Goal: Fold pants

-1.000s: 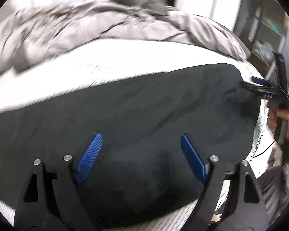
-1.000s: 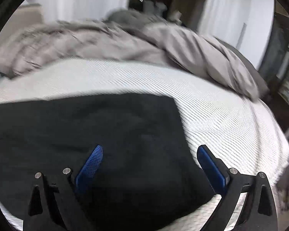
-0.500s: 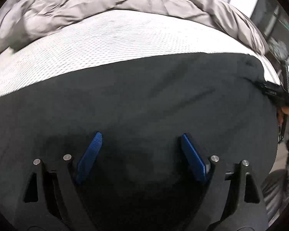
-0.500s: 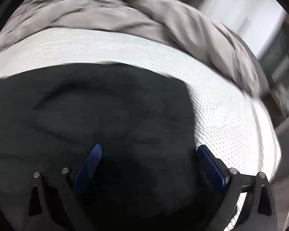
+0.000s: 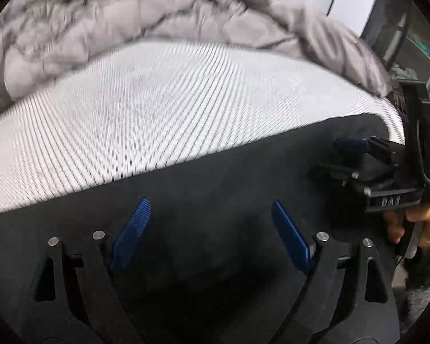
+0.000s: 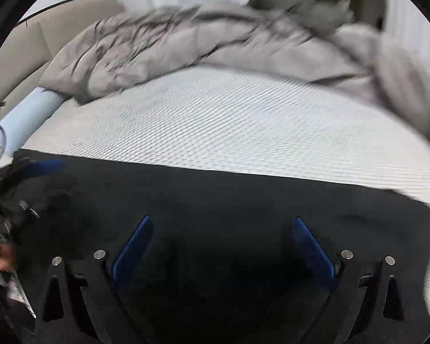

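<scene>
Blurring: motion smear is softening the grey duvet point(image 5: 186, 23) heaped at the far side of the bed, so its folds are reading only as streaks.
Cut off: the black pants point(image 5: 215, 200) are running out of both views at the lower edges; their full outline is not showing.
Hidden: the far fingertip of the right tool point(image 5: 341, 157), seen at the right edge of the left wrist view, is lying dark against dark cloth and is hard to separate from it.
Writing: pale letters on that tool's black body are reading roughly "DAS", blurred.
Pants: lying flat on the bed's near half, matte and dark.
Mattress point(image 6: 243, 120): showing a white, finely ribbed weave.
Left tool point(image 5: 209, 229): hanging spread wide over the pants, blue ridged pads clasping nothing.
Right tool point(image 6: 223, 243): likewise gaping above the cloth, released.
Pale blue roll point(image 6: 25, 114): lying at the mattress's left edge, partly cropped.
</scene>
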`<action>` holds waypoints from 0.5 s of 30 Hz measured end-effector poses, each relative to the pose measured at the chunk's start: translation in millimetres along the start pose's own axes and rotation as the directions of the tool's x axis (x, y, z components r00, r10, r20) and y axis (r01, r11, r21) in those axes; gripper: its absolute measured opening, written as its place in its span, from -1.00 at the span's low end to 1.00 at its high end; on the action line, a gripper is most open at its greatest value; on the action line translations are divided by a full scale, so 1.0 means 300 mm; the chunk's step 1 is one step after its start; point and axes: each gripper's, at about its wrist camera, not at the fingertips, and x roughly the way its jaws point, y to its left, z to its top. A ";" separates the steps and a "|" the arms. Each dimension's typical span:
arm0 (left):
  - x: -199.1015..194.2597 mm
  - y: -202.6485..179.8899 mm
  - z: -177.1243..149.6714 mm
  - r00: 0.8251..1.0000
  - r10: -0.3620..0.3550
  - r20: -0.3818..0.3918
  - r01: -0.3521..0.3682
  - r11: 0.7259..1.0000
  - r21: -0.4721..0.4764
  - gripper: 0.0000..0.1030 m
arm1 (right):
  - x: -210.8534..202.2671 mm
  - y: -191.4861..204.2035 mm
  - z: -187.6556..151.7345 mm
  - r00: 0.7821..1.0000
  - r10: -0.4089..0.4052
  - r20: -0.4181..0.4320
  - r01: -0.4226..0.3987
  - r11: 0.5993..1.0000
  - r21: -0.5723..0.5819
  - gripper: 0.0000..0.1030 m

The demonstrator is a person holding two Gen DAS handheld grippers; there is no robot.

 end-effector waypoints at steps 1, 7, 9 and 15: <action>0.029 0.020 0.000 1.000 -0.001 -0.020 0.001 1.000 -0.012 0.66 | 0.042 -0.017 -0.007 0.998 -0.051 -0.046 0.051 0.999 -0.001 0.83; 0.038 0.129 -0.035 0.998 -0.057 0.000 0.057 0.995 -0.087 0.65 | -0.030 -0.358 -0.038 0.786 -0.617 -0.051 0.618 0.786 0.016 0.87; 0.041 0.125 -0.040 0.999 -0.037 -0.006 0.036 0.997 -0.073 0.65 | -0.058 -0.474 -0.071 0.772 -0.631 -0.080 0.636 0.765 0.102 0.87; -0.111 0.000 -0.081 0.997 -0.011 0.072 0.013 0.999 -0.033 0.58 | -0.247 -0.401 -0.056 0.842 -0.537 0.054 0.523 0.836 0.169 0.85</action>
